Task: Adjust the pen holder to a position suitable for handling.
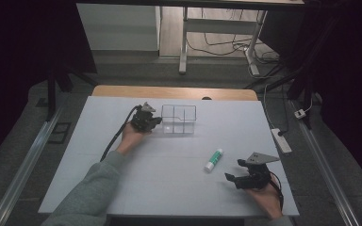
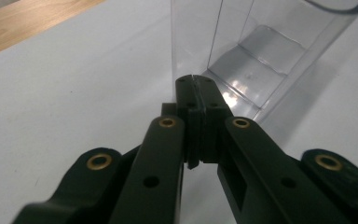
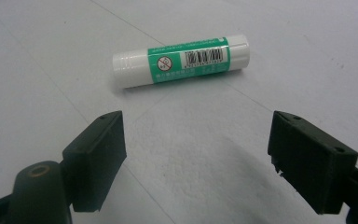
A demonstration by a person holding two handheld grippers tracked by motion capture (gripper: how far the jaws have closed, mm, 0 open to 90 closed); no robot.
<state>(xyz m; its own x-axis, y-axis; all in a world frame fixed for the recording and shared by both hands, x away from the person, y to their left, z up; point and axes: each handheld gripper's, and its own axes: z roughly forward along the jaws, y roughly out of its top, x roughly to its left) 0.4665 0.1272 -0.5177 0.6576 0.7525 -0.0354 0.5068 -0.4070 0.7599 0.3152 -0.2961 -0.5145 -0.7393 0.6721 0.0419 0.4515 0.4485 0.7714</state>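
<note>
High view: left gripper (image 1: 156, 121) held at the left wall of a clear divided box (image 1: 179, 119), its fingers pressed together with their tips right against that wall; right gripper (image 1: 233, 170) resting low near the table's (image 1: 169, 188) front right, fingers spread with nothing between them; green-and-white glue stick (image 1: 213, 159) lying on its side just ahead of those spread fingers, apart from them and well apart from the box. Left gripper view: fingers (image 2: 187, 100) shut flat against each other, tips meeting at the near corner of the clear box (image 2: 261, 51), whose ribbed floor and inner partition rise just beyond them; whether any of the thin wall is pinched cannot be told. Right gripper view: fingers (image 3: 100, 154) wide apart over bare table, glue stick (image 3: 182, 60) lying crosswise just beyond them, white cap toward the left finger, barcoded green label facing up, touching neither finger.
</note>
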